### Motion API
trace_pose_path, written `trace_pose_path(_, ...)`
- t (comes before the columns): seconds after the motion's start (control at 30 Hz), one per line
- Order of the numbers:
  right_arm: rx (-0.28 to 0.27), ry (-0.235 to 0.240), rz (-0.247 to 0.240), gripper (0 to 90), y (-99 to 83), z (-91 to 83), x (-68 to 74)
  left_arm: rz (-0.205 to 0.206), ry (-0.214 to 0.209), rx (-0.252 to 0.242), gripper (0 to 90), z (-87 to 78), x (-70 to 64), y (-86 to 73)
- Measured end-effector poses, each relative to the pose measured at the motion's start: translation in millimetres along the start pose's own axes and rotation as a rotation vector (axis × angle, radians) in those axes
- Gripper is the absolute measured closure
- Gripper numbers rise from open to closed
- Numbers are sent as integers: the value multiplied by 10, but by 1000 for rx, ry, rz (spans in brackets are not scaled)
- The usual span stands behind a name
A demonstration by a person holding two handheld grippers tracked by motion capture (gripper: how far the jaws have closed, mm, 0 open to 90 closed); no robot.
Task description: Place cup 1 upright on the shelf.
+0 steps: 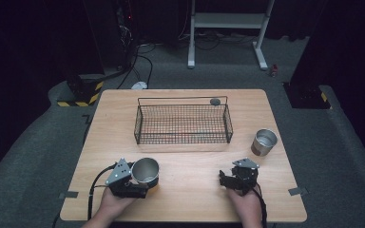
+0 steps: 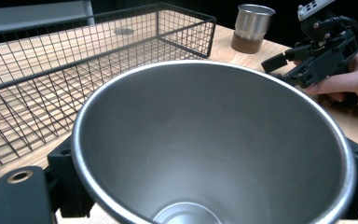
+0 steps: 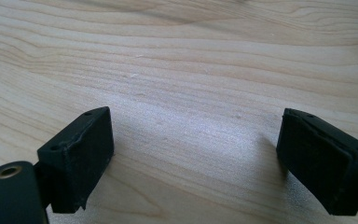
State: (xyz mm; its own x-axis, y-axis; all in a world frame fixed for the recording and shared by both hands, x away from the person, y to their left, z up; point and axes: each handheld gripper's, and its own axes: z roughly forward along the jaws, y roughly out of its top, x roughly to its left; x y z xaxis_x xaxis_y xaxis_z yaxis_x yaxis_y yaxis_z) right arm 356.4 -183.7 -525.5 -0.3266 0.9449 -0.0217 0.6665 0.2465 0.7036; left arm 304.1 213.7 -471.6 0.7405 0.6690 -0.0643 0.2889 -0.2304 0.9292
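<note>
A steel cup (image 1: 145, 171) is clamped in the left gripper (image 1: 134, 178) near the table (image 1: 190, 199) front edge, while the right gripper (image 1: 224, 180) is held spread, empty.

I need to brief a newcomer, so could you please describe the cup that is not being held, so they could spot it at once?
Start from the wooden table and find the wire basket at its middle. The free cup stands upright to the basket's right, near the table's right edge. Unlike the other steel cup, which the left tool grips, nothing touches it.

Both grippers (image 1: 126, 178) (image 1: 237, 178) are black, with blocky fingers (image 3: 81, 154), grey three-cornered top plates and trailing black cables.
</note>
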Motion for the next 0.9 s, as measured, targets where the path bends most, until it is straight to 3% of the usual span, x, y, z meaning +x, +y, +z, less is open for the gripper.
trace_pose_path(0.3,0,6,-5,107,1,1,-3,-30,6,-8,131,15,52,38)
trace_pose_path(0.43,2,12,-3,108,1,0,4,-9,25,0,131,34,77,95)
trace_pose_path(0.9,2,22,-10,112,3,0,7,-20,67,13,131,133,138,229)
